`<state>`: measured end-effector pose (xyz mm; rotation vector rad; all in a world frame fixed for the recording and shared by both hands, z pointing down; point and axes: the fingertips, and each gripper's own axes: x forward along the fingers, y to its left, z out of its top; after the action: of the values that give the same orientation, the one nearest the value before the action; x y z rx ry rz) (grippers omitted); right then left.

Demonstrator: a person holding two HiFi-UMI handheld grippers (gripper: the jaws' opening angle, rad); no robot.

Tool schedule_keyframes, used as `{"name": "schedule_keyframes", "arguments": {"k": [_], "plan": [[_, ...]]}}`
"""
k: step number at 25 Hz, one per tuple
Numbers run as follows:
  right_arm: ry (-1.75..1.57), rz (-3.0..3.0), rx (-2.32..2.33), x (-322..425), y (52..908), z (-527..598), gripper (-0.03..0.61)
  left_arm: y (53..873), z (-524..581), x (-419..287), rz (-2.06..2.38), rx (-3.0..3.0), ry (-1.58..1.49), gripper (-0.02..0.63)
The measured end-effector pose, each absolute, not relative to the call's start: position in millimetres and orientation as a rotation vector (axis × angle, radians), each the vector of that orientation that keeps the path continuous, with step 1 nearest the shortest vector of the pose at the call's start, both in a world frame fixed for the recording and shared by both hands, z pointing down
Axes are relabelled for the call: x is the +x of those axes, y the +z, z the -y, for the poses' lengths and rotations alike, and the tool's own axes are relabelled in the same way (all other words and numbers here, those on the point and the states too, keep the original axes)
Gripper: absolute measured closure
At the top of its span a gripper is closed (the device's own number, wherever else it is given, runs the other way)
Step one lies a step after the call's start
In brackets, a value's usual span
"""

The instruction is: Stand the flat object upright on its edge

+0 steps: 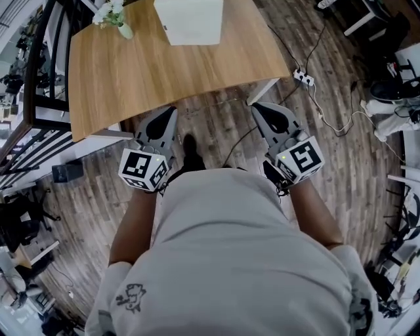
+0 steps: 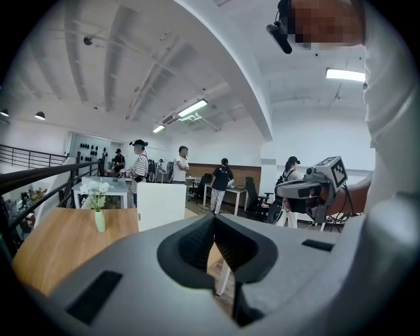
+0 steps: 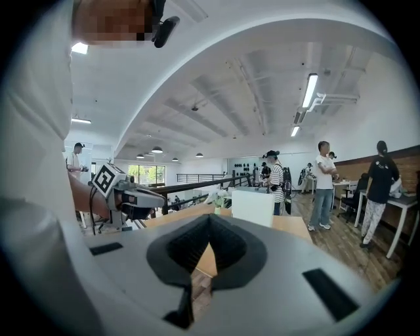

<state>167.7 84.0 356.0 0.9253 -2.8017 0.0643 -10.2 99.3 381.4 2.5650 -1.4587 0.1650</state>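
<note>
A white flat panel (image 1: 190,21) rests on the far part of the wooden table (image 1: 197,69). In the left gripper view the panel (image 2: 161,205) shows as an upright white rectangle, and in the right gripper view the panel (image 3: 252,207) looks the same. My left gripper (image 1: 173,110) is shut and empty, held over the floor just short of the table's near edge. My right gripper (image 1: 254,106) is also shut and empty, level with it off the table's near right corner. Both point toward the table. The closed left gripper (image 2: 214,216) and the closed right gripper (image 3: 209,216) hold nothing.
A vase of white flowers (image 1: 118,20) stands on the table's far left. A power strip (image 1: 303,78) and cables lie on the wood floor to the right. A black railing (image 1: 29,98) runs along the left. Several people (image 2: 180,167) and desks stand beyond the table.
</note>
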Motion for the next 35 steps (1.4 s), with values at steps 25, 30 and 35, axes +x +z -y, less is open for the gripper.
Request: {"name": "schedule_keyframes", "arguments": {"k": [25,30,35], "plan": [[0.049,2.816,0.956,221,337,-173,0.574,336,-189,33,1.581,2.563,0.138,0.606],[0.019,2.838,0.93,212,326,-173,0.574,330,-196,29,1.588,2.571,0.157,0.606],[0.013,2.851,0.91,205,321,-176,0.574,326,-202,28,1.598,2.579,0.152,0.606]]}}
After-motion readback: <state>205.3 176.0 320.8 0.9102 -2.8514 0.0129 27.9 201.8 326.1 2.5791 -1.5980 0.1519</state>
